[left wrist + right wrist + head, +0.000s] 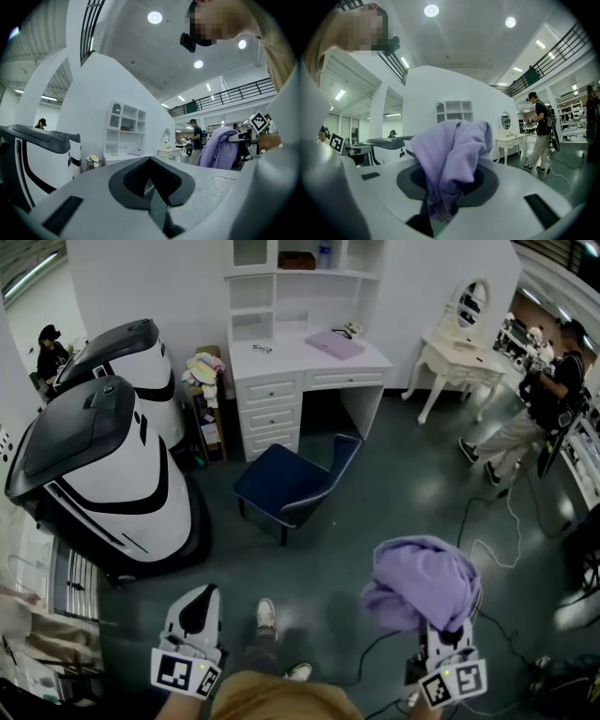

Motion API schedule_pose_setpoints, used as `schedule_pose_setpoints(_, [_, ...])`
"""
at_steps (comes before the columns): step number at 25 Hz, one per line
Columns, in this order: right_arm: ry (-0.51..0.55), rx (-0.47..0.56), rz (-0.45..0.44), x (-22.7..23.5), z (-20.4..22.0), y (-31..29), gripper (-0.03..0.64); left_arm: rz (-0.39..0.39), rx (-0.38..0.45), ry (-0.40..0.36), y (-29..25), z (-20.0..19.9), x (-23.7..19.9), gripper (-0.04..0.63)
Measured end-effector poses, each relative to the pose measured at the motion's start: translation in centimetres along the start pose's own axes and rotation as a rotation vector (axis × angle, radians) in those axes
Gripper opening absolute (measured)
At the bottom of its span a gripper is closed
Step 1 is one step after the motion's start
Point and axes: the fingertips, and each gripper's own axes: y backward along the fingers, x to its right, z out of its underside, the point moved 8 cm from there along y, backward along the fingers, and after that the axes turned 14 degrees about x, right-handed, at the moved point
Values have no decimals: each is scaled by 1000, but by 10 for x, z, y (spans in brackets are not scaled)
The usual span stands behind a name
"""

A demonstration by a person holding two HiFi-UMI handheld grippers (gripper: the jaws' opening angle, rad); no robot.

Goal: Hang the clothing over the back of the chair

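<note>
"Where's the clothing?"

"Up in the right gripper (441, 632). Its jaws are clamped on the lilac clothing (422, 579), which bunches above them in a loose heap, off the floor (375, 512). A fold also sags down between the jaws."

"And the chair?"

"The blue chair (292, 486) stands well apart from it, further ahead and just in front of the white desk (309, 360). Its back is turned towards the right. The clothing isn't on it yet."

"What about the other claw?"

"The left gripper (201, 601) sits low on the person's left. Its jaws are drawn together with only a sliver between them, and they grip nothing. Both grippers point roughly level across the room. The person's shoes (267, 615) show between them."

"Anything else about?"

"Two big white-and-black pods (103, 465) stand left of the chair, and a small shelf (206, 409) with bits piled on it is beside the desk. To the desk's right is a vanity table (459, 352) with an oval mirror. Someone in a dark top (548, 399) stands near it. Cables (497, 540) trail across the floor on that side."
</note>
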Motion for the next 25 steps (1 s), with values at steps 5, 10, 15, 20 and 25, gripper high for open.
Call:
schedule_pose_setpoints(5, [20,2,14,8,5,-78,120,15,6,14,-71,16,-40,4])
schedule_pose_setpoints(10, [84,18,17,5,-15,-174,121,33,42,25,-159,14,-100,5])
schedule_pose_setpoints(15, [138,57,60,-13,-31,-253,121,92,80,48,-231,14,-150,4])
schedule_pose_setpoints(20, [111,35,106,-25,-18,-289,123,140,35,101,-277,43,-180,5])
schedule_pose_setpoints(25, [108,6,161,-16,-12,-307,123,197,13,147,-313,59,-180,4])
